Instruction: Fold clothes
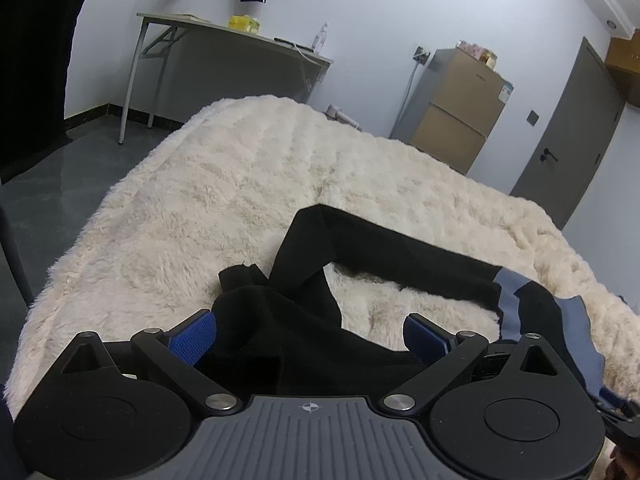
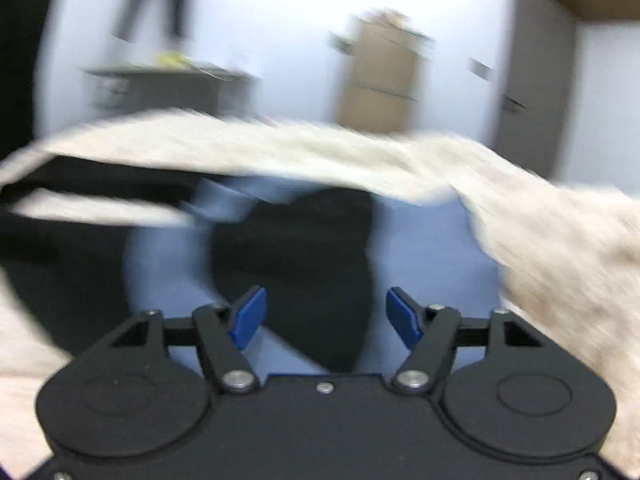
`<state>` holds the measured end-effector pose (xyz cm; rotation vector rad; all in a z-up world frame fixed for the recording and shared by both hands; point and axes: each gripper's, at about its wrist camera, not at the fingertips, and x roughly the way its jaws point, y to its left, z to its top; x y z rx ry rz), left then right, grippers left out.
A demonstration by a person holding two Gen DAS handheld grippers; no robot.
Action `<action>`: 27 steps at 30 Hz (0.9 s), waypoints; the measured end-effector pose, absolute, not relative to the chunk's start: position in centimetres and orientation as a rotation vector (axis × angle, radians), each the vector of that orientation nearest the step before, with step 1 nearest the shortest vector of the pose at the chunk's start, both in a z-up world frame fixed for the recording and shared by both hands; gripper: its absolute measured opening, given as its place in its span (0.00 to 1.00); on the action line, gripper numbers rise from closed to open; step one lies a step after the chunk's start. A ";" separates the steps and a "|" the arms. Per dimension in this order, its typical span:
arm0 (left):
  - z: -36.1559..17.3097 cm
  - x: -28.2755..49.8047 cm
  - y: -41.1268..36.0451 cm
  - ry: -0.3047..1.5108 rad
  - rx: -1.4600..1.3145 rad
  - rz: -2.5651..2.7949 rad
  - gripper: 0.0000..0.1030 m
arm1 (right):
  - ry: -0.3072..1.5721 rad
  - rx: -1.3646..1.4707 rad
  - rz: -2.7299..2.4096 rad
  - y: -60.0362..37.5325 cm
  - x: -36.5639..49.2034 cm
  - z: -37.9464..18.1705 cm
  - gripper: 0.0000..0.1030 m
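- Blue-padded fingers of the left claw (image 1: 310, 334) stand wide apart low over a bed, black cloth bunched between them with no pad seen pressing on it.
- Sprawled across the cream fluffy blanket (image 1: 224, 184) that covers the bed lies the garment (image 1: 384, 252), black with grey-blue panels, one long black sleeve bent at an angle toward the middle of the blanket, the body trailing to the right edge.
- Heavy blur smears the right wrist view; the right claw (image 2: 326, 314) sits over the grey-blue and black part of the same garment (image 2: 420, 264), its jaws part-open with nothing visibly gripped, though the smear makes that reading tentative.
- Behind the bed stand a folding table (image 1: 240, 36) against the wall, a two-door fridge (image 1: 460, 112) and a grey door (image 1: 568, 136).
- Judged from the lie of the cloth, folding is at an early stage: the sleeve is still splayed and the body rumpled.
- Risks from here: a claw that closes low may pinch blanket pile along with the fabric and drag the blanket when it lifts.
- A grasp on only one layer of the bunched black cloth would likely let the rest slide, leaving a crooked fold.
- With the right claw's view this smeared, it could also overshoot the hem it aims for.
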<state>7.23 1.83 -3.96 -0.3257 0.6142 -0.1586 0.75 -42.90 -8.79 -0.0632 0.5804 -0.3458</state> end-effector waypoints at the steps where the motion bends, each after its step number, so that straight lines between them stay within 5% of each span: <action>1: -4.0 7.3 1.7 0.619 -0.320 -0.158 0.96 | 0.586 -0.038 -0.377 -43.6 0.7 -8.9 0.52; 6: -4.2 7.4 1.6 0.624 -0.312 -0.160 0.96 | 0.520 0.366 -0.606 -49.0 -1.6 -7.3 0.52; 13: -4.4 7.5 1.2 0.634 -0.294 -0.172 0.96 | 0.435 0.709 -0.449 -48.5 -1.1 -8.1 0.65; 16: -4.4 7.3 1.2 0.639 -0.282 -0.175 0.96 | 0.426 0.711 -0.487 -49.9 0.5 -7.6 0.11; 17: -4.4 7.2 1.2 0.640 -0.280 -0.176 0.96 | 0.418 0.675 -0.506 -50.5 0.8 -6.8 0.04; 21: -4.4 7.3 1.3 0.637 -0.293 -0.169 0.96 | 0.395 0.491 -0.546 -50.4 1.7 -4.2 0.09; 23: -4.4 7.5 1.3 0.641 -0.296 -0.168 0.96 | 0.468 0.421 -0.646 -50.3 2.0 -4.6 0.41; 27: -4.5 7.5 1.2 0.652 -0.279 -0.163 0.96 | 0.411 0.319 -0.824 -48.5 0.9 -4.2 0.42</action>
